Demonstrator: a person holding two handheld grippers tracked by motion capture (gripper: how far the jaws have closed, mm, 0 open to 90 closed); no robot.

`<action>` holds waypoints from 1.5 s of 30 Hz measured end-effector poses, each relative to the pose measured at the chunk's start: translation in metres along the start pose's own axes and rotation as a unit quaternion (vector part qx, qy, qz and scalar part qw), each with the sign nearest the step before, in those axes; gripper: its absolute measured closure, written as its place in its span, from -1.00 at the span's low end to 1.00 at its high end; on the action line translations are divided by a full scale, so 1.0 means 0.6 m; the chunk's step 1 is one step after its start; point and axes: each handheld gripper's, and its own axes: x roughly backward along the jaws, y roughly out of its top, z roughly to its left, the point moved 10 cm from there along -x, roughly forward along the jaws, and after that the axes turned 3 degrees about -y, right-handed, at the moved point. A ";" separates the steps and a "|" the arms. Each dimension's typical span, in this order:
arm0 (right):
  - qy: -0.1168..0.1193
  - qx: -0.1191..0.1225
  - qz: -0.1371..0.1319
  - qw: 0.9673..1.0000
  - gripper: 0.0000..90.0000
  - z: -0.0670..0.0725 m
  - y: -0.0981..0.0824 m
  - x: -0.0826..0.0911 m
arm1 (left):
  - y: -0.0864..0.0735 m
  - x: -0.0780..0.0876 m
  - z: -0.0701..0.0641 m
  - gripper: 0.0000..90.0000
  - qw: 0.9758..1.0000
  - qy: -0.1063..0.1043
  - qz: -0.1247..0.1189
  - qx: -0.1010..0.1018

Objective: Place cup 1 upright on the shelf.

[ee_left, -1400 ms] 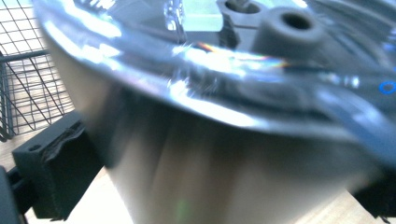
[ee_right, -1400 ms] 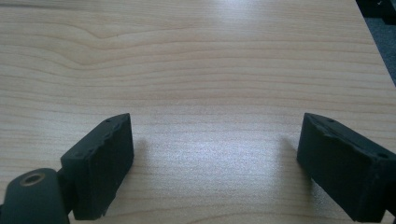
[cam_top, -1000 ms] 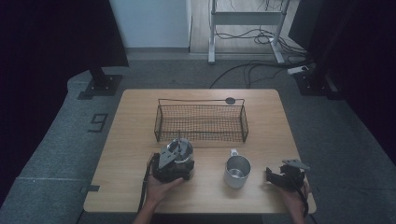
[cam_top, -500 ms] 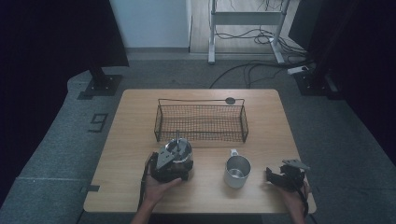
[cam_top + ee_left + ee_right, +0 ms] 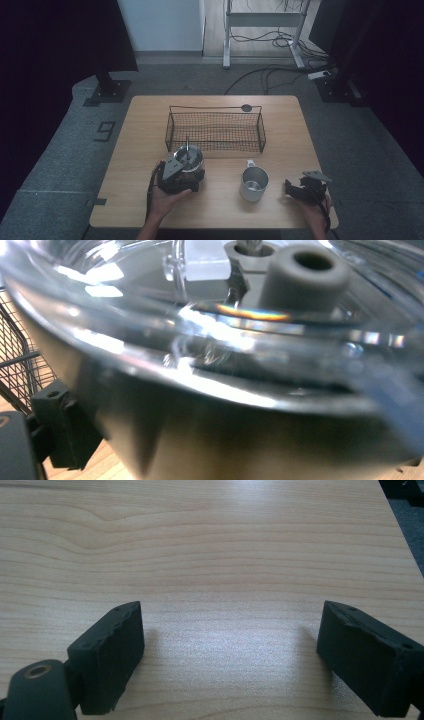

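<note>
Wooden table (image 5: pixel 145 125), one wire basket (image 5: pixel 216 130), one metal cup (image 5: pixel 254 183), two grippers

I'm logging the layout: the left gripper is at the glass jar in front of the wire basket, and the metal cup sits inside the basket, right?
Not quite: the high view shows the metal cup on the table, in front of the wire basket. The rest holds: the left gripper is at the glass jar.

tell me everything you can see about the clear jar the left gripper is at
The jar looks like clear glass or plastic, round, wide at the rim, with bright glints on its wall. In the left gripper view a grey post with a hole in its top sits inside, and in the high view a thin rod rises from the middle. The jar is upright near the table's front left, just before the wire basket. The left hand-held gripper is pressed up against it; whether its jaws clamp it is hidden.
</note>
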 end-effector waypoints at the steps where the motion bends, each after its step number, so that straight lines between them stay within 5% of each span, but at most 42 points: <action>1: 0.000 0.000 0.000 1.000 -0.75 0.000 0.000 0.000 | 0.001 0.000 0.000 -0.91 1.000 0.000 0.000 0.001; 45: 0.000 -0.001 -0.001 1.000 -0.74 -0.001 0.000 0.000 | 0.081 0.020 0.023 -0.91 1.000 -0.004 -0.024 0.005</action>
